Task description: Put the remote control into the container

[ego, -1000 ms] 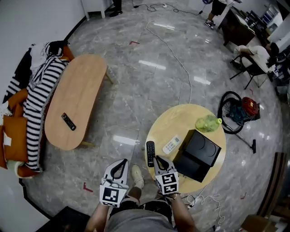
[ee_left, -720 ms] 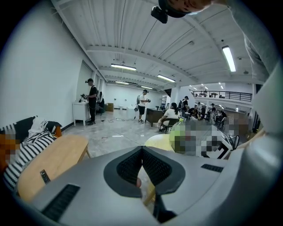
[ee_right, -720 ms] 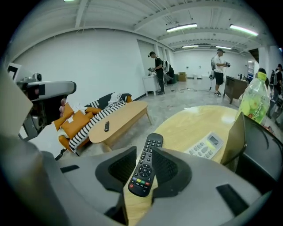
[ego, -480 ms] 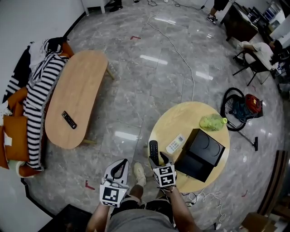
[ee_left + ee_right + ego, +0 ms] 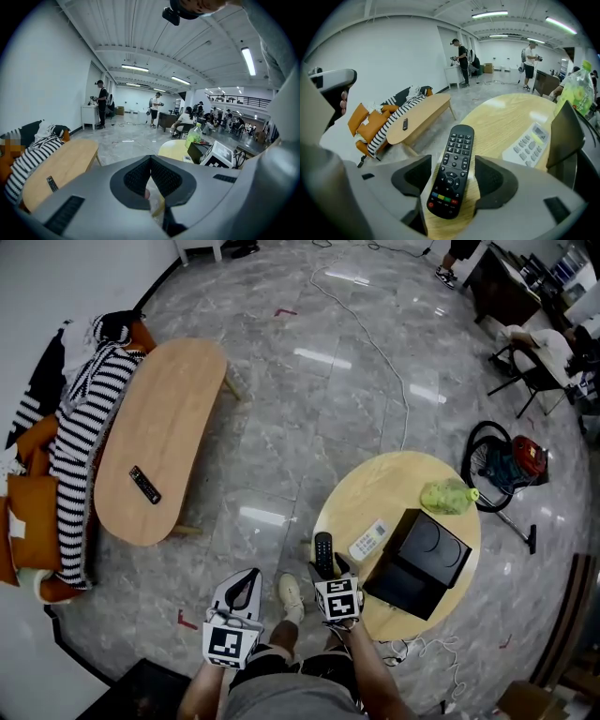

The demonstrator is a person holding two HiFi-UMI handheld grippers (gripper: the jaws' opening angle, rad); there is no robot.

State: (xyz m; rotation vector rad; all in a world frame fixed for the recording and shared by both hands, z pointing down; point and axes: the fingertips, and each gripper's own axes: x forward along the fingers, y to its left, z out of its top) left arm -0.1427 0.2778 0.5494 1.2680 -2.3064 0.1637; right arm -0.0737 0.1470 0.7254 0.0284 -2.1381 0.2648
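A black remote control (image 5: 322, 552) lies flat on the round wooden table (image 5: 375, 488), near its left edge. My right gripper (image 5: 330, 570) has come down over the remote's near end. Its jaws have just been opening and now stand wide, one on each side of the remote (image 5: 452, 171), pads apart from it. The container, an open black box (image 5: 417, 562), stands to the right on the same table. My left gripper (image 5: 246, 585) hangs off the table over the floor, shut, with nothing held.
A white remote (image 5: 368, 539) lies between the black remote and the box. A green bottle (image 5: 447, 496) stands behind the box. An oval wooden table (image 5: 155, 442) at left carries another black remote (image 5: 143, 484). A vacuum cleaner (image 5: 511, 465) and a cable (image 5: 375, 343) lie on the floor.
My right gripper has sunk to the black remote's near end and its jaws have opened around it. The left gripper has hardly shifted and stays shut.
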